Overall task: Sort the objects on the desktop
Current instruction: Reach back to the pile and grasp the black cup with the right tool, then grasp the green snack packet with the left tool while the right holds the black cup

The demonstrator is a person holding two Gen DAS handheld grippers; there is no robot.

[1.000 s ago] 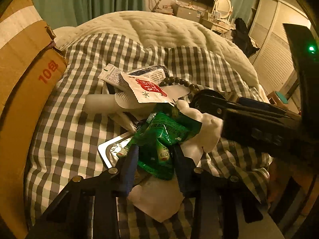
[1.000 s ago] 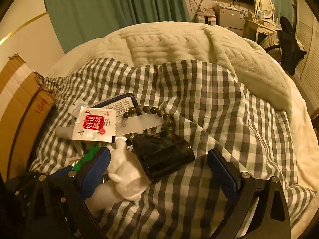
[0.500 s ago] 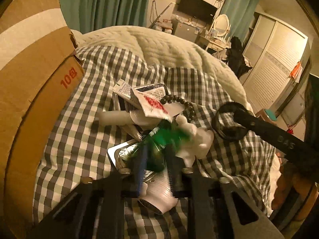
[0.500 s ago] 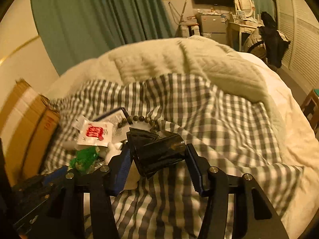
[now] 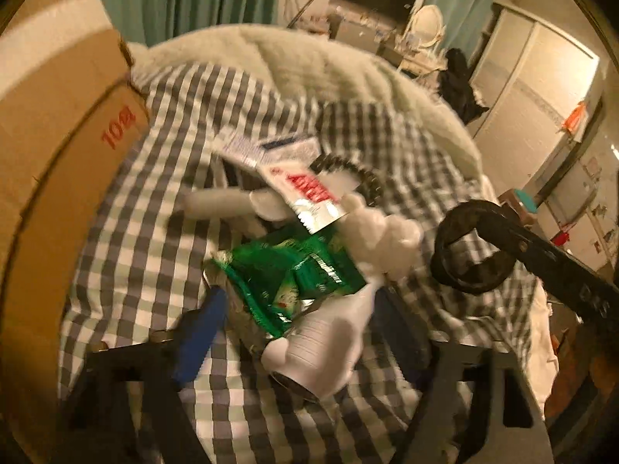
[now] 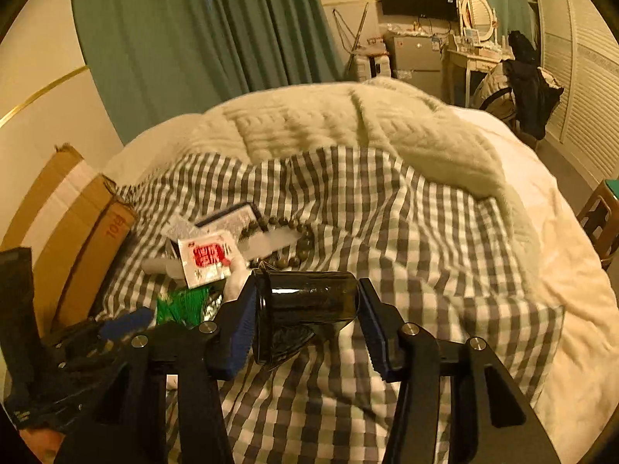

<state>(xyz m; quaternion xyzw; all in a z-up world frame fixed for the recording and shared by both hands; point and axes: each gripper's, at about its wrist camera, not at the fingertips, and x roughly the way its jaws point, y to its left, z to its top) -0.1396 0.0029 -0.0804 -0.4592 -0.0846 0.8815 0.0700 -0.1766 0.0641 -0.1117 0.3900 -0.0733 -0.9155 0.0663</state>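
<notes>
My left gripper [image 5: 298, 332] is opening, its jaws wide apart over the pile. Green packets [image 5: 286, 274] and a white bottle [image 5: 321, 344] lie loose between the fingers, and neither pad presses on them. My right gripper [image 6: 305, 328] is closing on a dark glass cup [image 6: 305, 305], which it holds sideways above the checked cloth [image 6: 406, 232]. The left wrist view shows the cup's round rim [image 5: 472, 247] at the right. A red-and-white sachet [image 5: 309, 193], a bead bracelet [image 5: 359, 174] and a white plush lump [image 5: 387, 232] lie in the pile.
A cardboard box [image 5: 58, 154] stands along the left edge of the bed. A cream blanket [image 6: 348, 127] is bunched behind the checked cloth. A white tube [image 5: 216, 203] and a dark-framed card [image 6: 232, 216] lie at the far side of the pile. Bedroom furniture stands beyond.
My left gripper shut on the green packets, then opened wide, leaving them on the pile. My right gripper closed on the dark cup and lifted it off the cloth.
</notes>
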